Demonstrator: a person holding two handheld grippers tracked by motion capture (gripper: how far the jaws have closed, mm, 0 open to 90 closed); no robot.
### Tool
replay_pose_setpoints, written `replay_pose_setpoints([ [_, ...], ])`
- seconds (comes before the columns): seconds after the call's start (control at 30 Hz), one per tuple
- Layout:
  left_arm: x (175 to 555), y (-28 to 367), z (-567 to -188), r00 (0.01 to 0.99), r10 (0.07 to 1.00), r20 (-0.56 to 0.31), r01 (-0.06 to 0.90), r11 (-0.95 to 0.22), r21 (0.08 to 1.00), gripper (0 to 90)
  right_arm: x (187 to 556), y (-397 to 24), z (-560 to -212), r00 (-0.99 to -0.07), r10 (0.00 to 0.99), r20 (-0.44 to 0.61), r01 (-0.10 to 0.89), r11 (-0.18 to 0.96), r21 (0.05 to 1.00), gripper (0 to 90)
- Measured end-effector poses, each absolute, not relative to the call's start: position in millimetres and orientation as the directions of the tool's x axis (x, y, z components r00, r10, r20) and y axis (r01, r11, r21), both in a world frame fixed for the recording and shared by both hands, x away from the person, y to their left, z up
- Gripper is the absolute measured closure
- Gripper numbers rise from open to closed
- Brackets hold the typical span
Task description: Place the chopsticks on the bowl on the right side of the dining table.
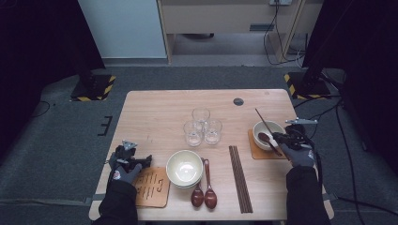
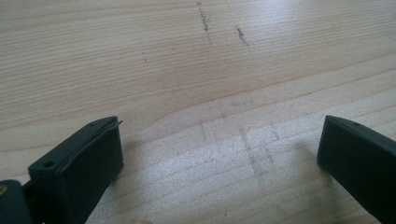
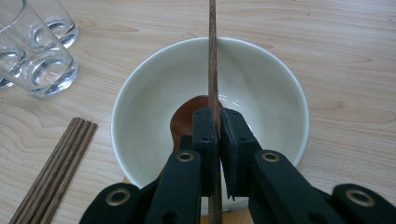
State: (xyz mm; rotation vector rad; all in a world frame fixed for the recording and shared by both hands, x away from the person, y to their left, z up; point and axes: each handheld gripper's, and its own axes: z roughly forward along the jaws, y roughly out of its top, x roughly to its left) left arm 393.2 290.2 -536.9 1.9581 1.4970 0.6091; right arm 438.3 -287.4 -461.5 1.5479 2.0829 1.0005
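- three glasses (image 1: 202, 125) bunched together mid counter (image 1: 155, 112), toward the far side
- big bowl (image 1: 184, 168) sits just in front of them, two spoons (image 1: 204, 192) right beside it on its right
- bundle of chopsticks (image 1: 240, 178) lies right of the spoons
- small bowl (image 1: 265, 132) on a mat (image 1: 256, 151) at the right, spoon (image 1: 268, 140) inside it
- one chopstick (image 3: 213, 60) pinched in the right claw (image 3: 219, 126), passing over that bowl
- board (image 1: 152, 186) at the front left corner, left claw (image 1: 141, 161) just behind it, spread wide over bare counter

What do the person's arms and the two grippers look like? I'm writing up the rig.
Dark sleeves and grey gloves with a small red mark. Left gripper and right gripper are black with flat, blocky jaws, each topped by a grey three-cornered plate.
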Motion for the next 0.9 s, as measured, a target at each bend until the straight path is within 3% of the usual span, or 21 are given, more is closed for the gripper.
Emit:
replay_pose_setpoints([
  [0.13, 393, 290, -537, 0.261, 0.965, 0.003, 0.693, -0.19, 0.695, 0.0, 438, -287, -461, -0.336, 0.934, 0.122, 0.679, 0.15, 0.718, 84.4],
  [0.9, 393, 290, -537, 0.261, 0.965, 0.003, 0.693, -0.19, 0.695, 0.0, 407, -291, -427, -0.345, 0.93, 0.124, 0.576, 0.105, 0.811, 57.1],
])
